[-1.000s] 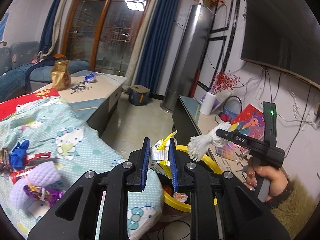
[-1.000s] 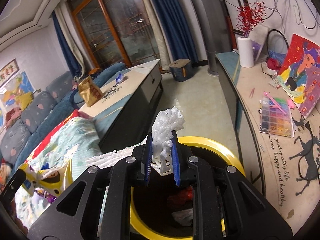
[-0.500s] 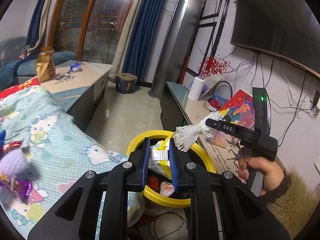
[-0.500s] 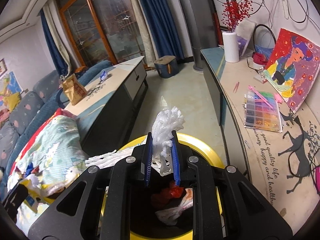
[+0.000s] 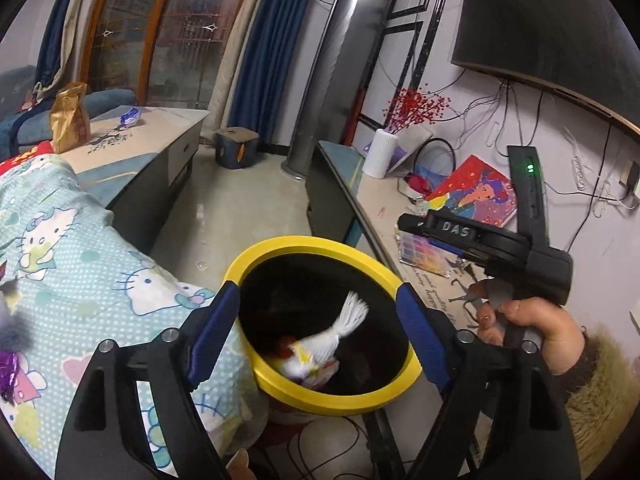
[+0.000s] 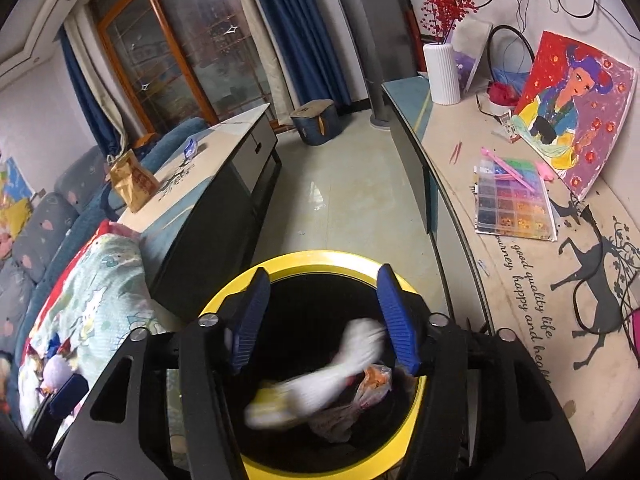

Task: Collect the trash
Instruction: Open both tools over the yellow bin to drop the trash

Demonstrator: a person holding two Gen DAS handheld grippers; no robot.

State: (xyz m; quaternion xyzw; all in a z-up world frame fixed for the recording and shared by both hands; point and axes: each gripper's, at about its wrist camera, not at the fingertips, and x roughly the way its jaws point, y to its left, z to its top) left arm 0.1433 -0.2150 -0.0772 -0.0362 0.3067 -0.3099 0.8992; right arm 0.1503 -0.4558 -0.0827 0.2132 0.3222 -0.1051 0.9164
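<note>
Living room: sofa (image 6: 48,216), television (image 5: 560,20).

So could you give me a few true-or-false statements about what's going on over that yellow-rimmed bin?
1. The jaws of both grippers stand open above the round yellow-rimmed black bin. True; the left gripper and right gripper have just been opening, nothing clamped between them.
2. The white foam fruit net is still pinched in the right gripper. False; it is loose inside the bin, blurred.
3. A brown paper bag stands on the low table. True.
4. The bin is empty apart from the net. False; other wrappers lie inside.
5. The white ribbed vase holds blue flowers. False; red berry sprigs.
</note>
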